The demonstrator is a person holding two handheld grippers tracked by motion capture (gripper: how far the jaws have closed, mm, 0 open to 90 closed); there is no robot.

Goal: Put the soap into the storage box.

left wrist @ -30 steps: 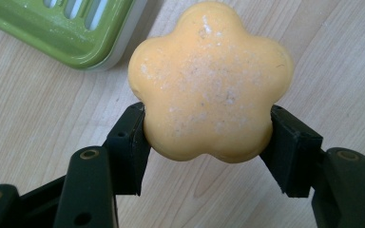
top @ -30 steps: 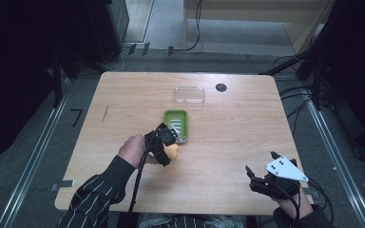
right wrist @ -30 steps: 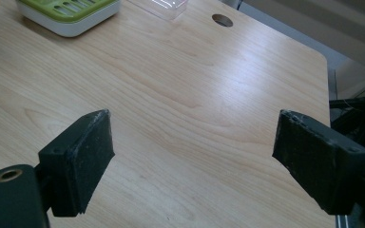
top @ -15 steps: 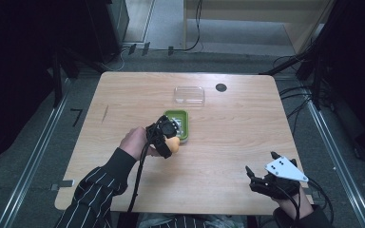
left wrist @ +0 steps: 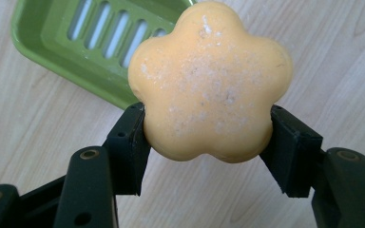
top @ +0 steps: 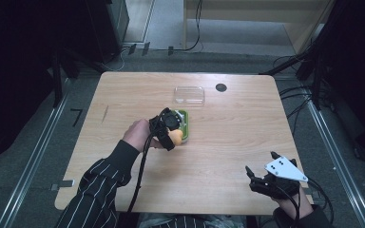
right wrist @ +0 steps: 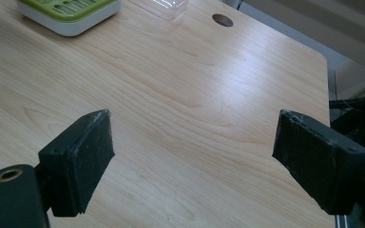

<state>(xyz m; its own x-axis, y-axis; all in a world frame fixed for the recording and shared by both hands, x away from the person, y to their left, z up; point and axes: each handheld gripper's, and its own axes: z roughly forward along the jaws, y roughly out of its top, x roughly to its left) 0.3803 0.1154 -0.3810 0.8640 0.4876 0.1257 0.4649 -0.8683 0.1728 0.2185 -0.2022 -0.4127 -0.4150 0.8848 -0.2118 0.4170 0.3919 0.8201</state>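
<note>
An orange, flower-shaped soap [left wrist: 209, 85] is held in the left gripper [top: 170, 134], whose jaws are clamped on two opposite sides of it, the pads seated against the lobes near its lower edge. In the high view the soap [top: 176, 137] is seen lifted off the table [top: 228, 142], just at the near edge of the green soap dish [top: 184, 124]; in the left gripper view the slotted dish [left wrist: 62, 42] lies beyond and to the left of it.

The soap is judged to be stiff and fairly light, a solid bar that will not give under the pads. Its surface looks dry and powdery, with pale speckles, so little slipping is expected, though the rounded lobes offer only narrow contact and a twist in the grip could be allowed by them. A hold in the notches between lobes, across the widest span, is judged the surest; the present grip sits low on the bar, so most of the bar juts out past the pads. Chipping at the lobes is possible if it is dropped or squeezed hard.

The right gripper [top: 261, 178] is held near the table's near right corner, well apart from the dish, with its jaws spread wide and nothing between them. A clear lid [top: 189, 94] lies beyond the dish, and a round hole [top: 221, 87] is seen in the tabletop beside it.
</note>
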